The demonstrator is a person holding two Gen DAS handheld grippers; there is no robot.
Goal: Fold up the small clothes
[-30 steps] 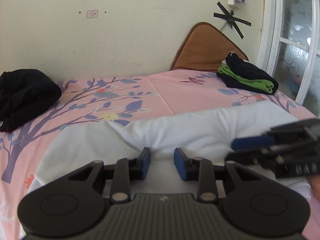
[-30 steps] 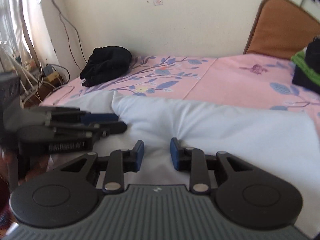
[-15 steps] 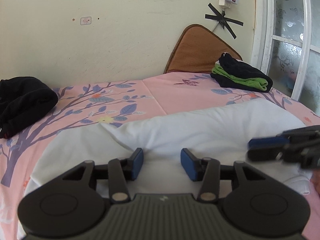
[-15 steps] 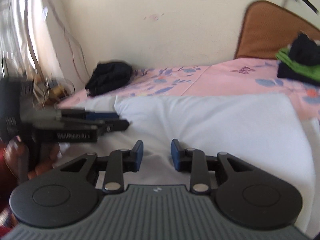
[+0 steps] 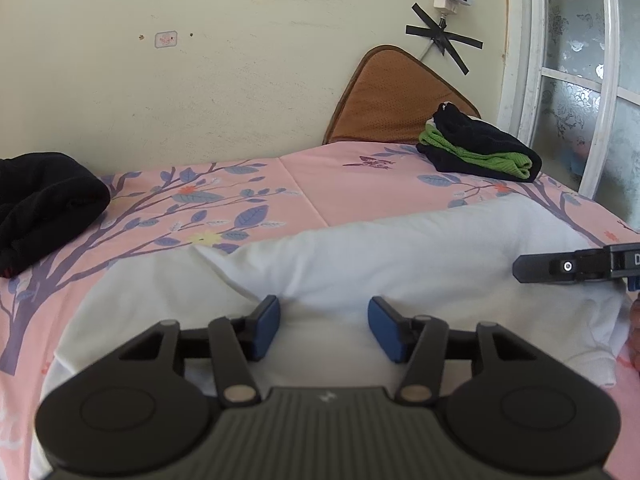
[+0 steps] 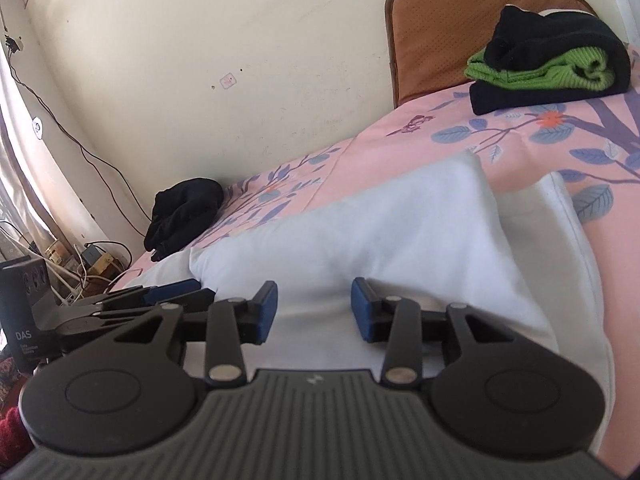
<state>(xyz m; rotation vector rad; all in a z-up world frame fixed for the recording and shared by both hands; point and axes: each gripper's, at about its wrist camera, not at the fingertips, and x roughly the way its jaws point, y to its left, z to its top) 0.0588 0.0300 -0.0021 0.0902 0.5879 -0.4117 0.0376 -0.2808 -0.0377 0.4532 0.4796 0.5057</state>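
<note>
White garment (image 5: pixel 400 264) lies flat on the bed (image 5: pixel 360 184), at the near edge, its long axis running left to right across both views. It is partly folded: an upper layer lies over a lower one, and its folded edge sits just ahead of both sets of fingers.

Left gripper (image 5: pixel 323 326): fingers wide, nothing between them, low over the cloth near its left half. Right gripper (image 6: pixel 313 312): fingers also wide and empty, over the right half. Each gripper shows side-on in the other's view, at a similar height above the cloth. I judge neither clearly nearer; each has its own end.

Cloth is soft, matte, smooth cotton-like knit, thick enough to hold a rounded fold. I expect it to sag if lifted by one end only.

Bed cover is pink with a printed tree. Black bundle (image 5: pixel 44 204) at the far left edge, loose. Folded stack (image 6: pixel 548 64), black and green, at the far right corner against a brown cushion (image 6: pixel 440 20).

Next step, as I judge it: pinch both ends of one edge together.
</note>
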